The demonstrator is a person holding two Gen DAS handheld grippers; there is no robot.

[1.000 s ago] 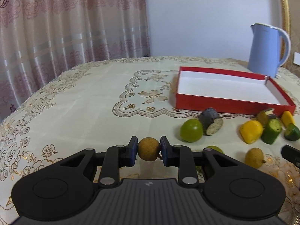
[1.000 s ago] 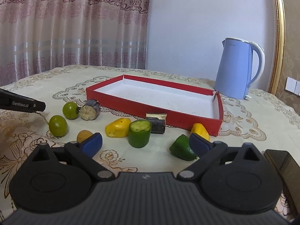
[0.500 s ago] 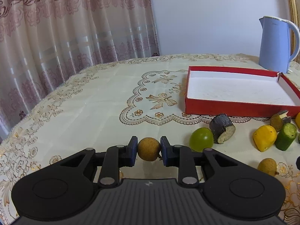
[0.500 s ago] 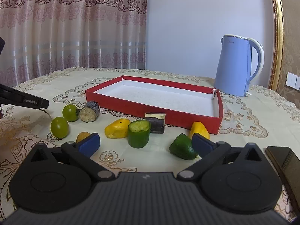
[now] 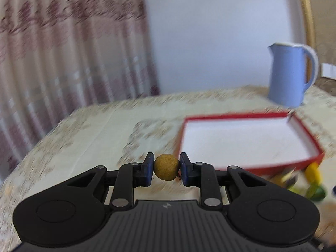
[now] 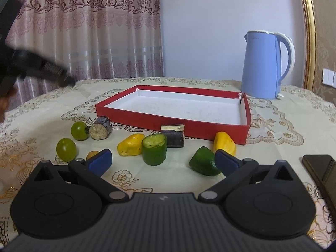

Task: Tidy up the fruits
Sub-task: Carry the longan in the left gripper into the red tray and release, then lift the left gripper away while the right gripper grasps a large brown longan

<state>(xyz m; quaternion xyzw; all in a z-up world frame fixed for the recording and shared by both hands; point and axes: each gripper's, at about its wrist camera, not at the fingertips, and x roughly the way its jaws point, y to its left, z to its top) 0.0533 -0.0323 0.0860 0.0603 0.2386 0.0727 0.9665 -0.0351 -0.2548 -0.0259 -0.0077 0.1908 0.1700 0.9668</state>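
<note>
A lace-patterned cloth covers the tabletop (image 6: 273, 126), with pink curtains (image 6: 94, 31) and a blue kettle (image 6: 262, 67) behind. The left tool (image 5: 167, 167) pinches a small brown round fruit (image 5: 167, 167) between its blue pads, raised above the cloth — the red tray (image 5: 294, 163) lies ahead to its right. The right tool (image 6: 160, 160) hangs spread wide over loose pieces — green cylinder (image 6: 154, 152), yellow chunk (image 6: 130, 147), green wedge (image 6: 202, 163) — all just in front of the tray.

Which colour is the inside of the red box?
White; the red box shows it best in the right wrist view.
</note>
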